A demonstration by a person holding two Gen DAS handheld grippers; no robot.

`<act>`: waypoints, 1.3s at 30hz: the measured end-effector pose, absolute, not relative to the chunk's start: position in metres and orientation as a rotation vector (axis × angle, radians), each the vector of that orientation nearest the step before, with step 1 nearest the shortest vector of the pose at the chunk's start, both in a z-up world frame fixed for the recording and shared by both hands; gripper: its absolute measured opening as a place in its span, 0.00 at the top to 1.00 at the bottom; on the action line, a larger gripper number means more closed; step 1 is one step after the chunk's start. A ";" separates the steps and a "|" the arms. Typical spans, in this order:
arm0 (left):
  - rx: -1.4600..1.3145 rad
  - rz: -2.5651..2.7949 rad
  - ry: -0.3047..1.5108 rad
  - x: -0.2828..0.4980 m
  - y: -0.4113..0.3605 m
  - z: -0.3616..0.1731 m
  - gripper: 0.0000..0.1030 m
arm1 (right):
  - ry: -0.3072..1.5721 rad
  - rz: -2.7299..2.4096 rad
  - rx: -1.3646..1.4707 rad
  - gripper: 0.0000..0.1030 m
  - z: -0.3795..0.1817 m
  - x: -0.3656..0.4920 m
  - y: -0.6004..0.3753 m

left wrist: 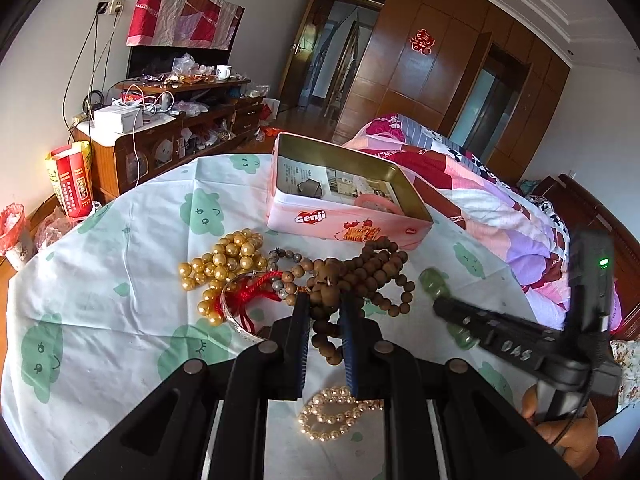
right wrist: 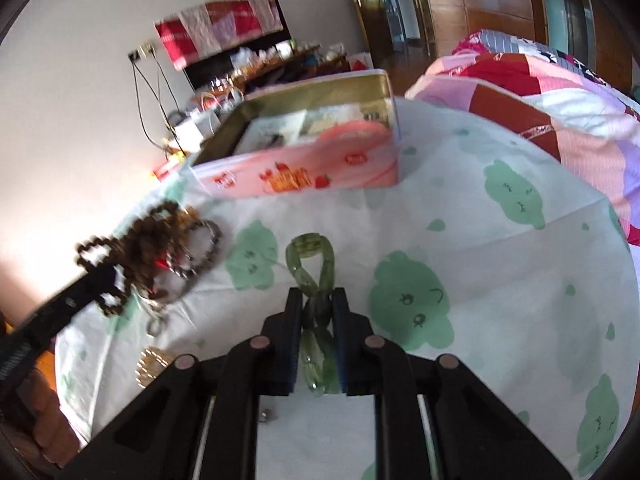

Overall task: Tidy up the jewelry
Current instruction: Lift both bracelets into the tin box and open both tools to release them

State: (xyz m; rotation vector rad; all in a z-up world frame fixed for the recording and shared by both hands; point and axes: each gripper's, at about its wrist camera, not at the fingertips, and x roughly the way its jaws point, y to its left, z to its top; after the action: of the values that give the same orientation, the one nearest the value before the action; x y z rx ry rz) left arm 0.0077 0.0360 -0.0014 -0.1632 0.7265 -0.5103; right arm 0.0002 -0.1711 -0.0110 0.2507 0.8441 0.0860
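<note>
- Right now the right gripper (right wrist: 317,300) pinches a green bracelet (right wrist: 310,258) between its pads, one loop sticking out past the tips, the rest trailing back between the fingers.
- left gripper (left wrist: 325,300) is clamped on a brown wooden bead strand (left wrist: 372,268), beads bunched at the tips and hanging below them.
- Green bracelet: translucent, chunky links, twisted into a figure-eight; it sits in front of the pink tin (left wrist: 344,196), to the right of the bead pile.
- Gold pearl necklace (left wrist: 224,264) left of the brown beads, in front of the tin; small pearl bracelet (left wrist: 332,416) nearer the camera.
- Tin is open, papers inside.
- Surface: white cloth with green prints (left wrist: 120,240); bedroom, quilted bed (left wrist: 480,184) right of the tin.
</note>
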 end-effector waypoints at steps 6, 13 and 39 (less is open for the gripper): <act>-0.151 -0.506 0.706 0.013 0.032 0.004 0.86 | 0.712 0.101 0.281 0.83 0.019 -0.003 -0.170; -0.134 -0.495 0.628 0.052 0.010 0.034 0.86 | 0.627 0.064 0.237 0.83 0.051 0.043 -0.173; -0.034 -0.369 0.722 0.161 -0.047 -0.007 0.57 | 0.521 -0.060 0.251 0.21 0.016 0.125 -0.189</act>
State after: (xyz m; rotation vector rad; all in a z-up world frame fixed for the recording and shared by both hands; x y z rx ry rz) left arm 0.1613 -0.0475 -0.0071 -0.0341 0.7220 -0.3693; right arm 0.1254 -0.1891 0.0158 0.2513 0.5207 -0.0599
